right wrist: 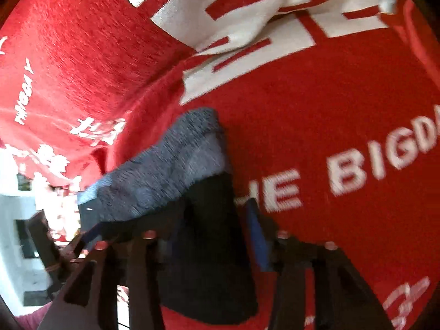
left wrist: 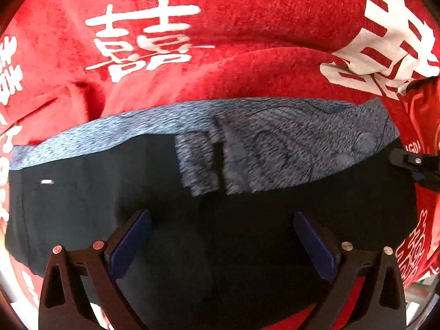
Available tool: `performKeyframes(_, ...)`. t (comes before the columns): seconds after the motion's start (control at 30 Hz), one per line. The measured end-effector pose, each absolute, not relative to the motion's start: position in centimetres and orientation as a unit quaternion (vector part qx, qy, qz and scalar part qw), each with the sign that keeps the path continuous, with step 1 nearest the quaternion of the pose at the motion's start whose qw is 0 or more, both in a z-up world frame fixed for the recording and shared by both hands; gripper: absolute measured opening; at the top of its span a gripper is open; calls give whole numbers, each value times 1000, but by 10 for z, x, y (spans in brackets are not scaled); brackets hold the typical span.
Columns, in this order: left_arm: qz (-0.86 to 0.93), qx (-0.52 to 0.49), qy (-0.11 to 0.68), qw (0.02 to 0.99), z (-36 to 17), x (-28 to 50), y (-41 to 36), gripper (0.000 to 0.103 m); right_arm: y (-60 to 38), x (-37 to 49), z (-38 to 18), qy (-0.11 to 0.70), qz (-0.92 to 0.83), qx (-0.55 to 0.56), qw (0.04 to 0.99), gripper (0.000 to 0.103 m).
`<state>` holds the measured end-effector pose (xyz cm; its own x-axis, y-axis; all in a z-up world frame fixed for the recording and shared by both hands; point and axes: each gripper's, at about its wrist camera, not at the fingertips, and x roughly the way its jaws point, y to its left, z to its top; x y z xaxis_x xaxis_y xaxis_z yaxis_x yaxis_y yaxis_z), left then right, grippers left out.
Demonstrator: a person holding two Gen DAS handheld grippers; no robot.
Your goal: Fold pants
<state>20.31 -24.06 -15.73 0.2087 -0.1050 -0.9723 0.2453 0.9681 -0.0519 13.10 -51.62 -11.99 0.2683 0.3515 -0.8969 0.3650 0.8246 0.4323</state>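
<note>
Pants [left wrist: 247, 233] lie spread across a red blanket [left wrist: 247, 13] printed with white characters, their heathered grey waistband [left wrist: 275, 143] running from nine to three o'clock in the left wrist view. The left gripper [left wrist: 221, 244] hovers over the dark cloth with jaws wide apart, holding nothing. The right gripper [right wrist: 211, 236] looks clenched on the pants at the waistband's end, though blur hides the pads. The fabric appears soft, light and limp; the thicker waistband corners seem the surest hold
</note>
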Motion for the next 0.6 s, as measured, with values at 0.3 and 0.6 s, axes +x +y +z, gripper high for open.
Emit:
performKeyframes(0.3, -79, 27, 637, 766, -142, 180, -190, 103, -470, 91, -66, 596, -25, 211, 775, 59)
performKeyframes(0.6, -40, 27, 649, 759, -142, 161, -147, 103, -383, 103, -59, 585, 51, 153, 795, 59)
